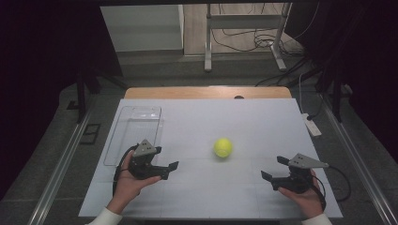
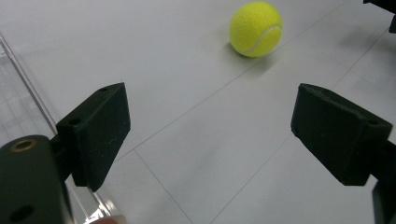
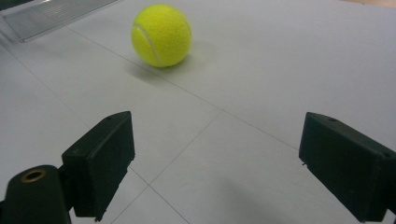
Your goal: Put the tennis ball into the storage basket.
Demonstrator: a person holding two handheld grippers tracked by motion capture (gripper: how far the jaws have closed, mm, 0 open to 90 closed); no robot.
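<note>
Right now I'm at the approach — both my left gripper [image 1: 172,169] and right gripper [image 1: 273,168] gape wide, empty. Between them the tennis ball [image 1: 223,147] sits loose on the white table [image 1: 263,122], the clear tray [image 1: 136,123] well apart; next I'd straddle it squarely before closing.

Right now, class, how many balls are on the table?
1. The ball lies alone near the middle of the table, between the open left gripper and the open right gripper, apart from the clear tray at the left.
</note>
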